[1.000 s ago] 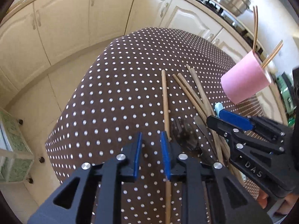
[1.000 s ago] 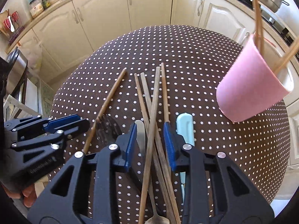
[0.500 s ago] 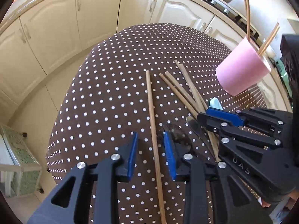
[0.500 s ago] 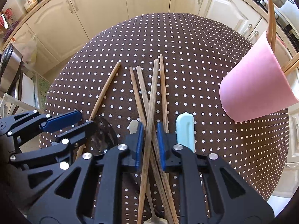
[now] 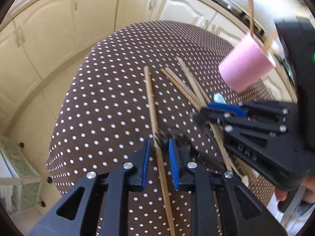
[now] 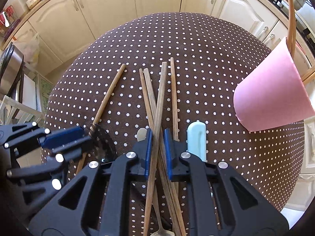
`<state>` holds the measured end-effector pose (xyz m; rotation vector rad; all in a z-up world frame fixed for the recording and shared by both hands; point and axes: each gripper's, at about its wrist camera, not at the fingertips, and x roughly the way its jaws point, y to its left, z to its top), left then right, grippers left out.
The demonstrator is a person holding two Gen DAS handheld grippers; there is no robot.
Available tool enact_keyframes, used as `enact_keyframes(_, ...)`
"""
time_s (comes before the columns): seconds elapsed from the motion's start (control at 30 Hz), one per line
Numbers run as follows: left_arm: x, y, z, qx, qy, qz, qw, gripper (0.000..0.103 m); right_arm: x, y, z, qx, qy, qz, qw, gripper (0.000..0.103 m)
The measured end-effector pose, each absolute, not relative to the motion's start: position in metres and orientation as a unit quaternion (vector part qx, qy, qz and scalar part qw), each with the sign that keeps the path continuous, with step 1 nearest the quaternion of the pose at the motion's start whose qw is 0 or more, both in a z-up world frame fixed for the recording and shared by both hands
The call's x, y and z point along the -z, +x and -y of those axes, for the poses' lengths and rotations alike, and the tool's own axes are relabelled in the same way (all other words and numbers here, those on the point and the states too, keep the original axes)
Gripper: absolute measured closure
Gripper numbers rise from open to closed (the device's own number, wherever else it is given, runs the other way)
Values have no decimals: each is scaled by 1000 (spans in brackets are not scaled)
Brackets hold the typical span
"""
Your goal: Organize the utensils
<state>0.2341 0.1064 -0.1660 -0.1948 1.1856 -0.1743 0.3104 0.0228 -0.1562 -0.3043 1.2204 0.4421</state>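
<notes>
Right tool: blue pads nearly together, clenched about a crossing bundle of chopsticks; whether all or only the top stick is caught cannot be told. Left tool: jaws closing around the thin wooden handle of a dark perforated skimmer, a narrow gap on each side, pads not yet pressing.

Both tools work at the near edge of the counter; the pink cup, already holding sticks, stands by its right edge.

Step in hand, as judged: securing a utensil in each tool for transfer to the cup. To do it well, let the pads seat squarely across the shaft before lifting, raise straight up so neighbouring sticks are not dragged, and carry the long ends clear of the cup rim.

Materials: slender, tapering, matt wooden sticks; a pale blue, smooth, rounded plastic handle; a metal spoon; a dotted brown cloth cover.
</notes>
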Motion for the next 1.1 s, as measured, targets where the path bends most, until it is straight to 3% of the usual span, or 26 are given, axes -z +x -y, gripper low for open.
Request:
enact_keyframes(0.63,160,215,-105,90,-41,-561,822,83,157,315,-22,-212,-137,-569,783,90)
enact_keyframes(1.1,163,232,-127,101,-92,-559,818,83,157,316,-21,-214,-133,-569,783,90)
